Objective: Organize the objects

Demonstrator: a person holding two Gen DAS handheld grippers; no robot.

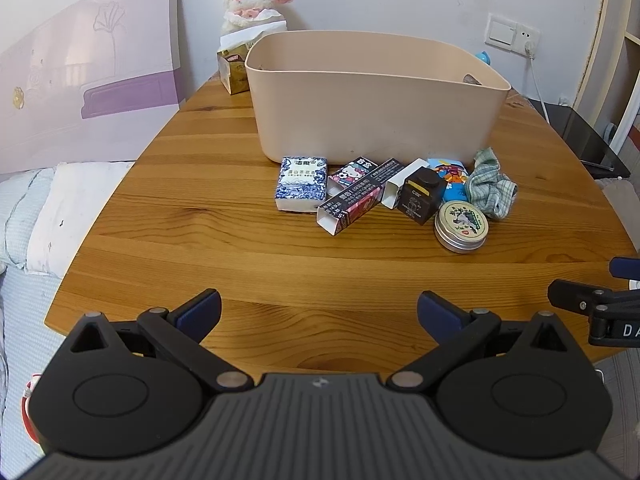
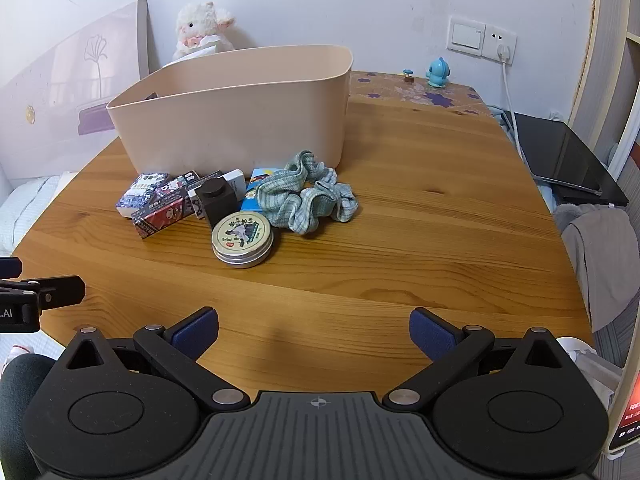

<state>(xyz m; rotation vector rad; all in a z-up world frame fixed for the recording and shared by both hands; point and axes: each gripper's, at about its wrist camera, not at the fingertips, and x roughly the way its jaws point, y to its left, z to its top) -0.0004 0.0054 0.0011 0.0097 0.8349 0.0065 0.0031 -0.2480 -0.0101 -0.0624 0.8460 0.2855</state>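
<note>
A beige plastic bin [image 1: 372, 108] [image 2: 240, 120] stands on the wooden table [image 1: 200, 248]. In front of it lies a cluster: a blue-white tissue pack [image 1: 302, 184] [image 2: 140, 194], a Hello Kitty box [image 1: 350, 174], a long red-black box [image 1: 356, 200] [image 2: 166, 214], a black cube box [image 1: 420, 196] [image 2: 218, 200], a round metal tin [image 1: 462, 226] [image 2: 243, 240], a blue card [image 1: 452, 178] and a green checked cloth [image 1: 490, 188] [image 2: 308, 200]. My left gripper [image 1: 319, 314] and right gripper [image 2: 314, 330] are open and empty, near the table's front edge, short of the cluster.
A plush lamb [image 1: 252, 4] and a tissue box [image 1: 234, 68] stand behind the bin. A blue figurine [image 2: 437, 72] sits at the back right. A bed [image 1: 48, 208] lies left of the table; a dark screen [image 2: 568, 160] lies right.
</note>
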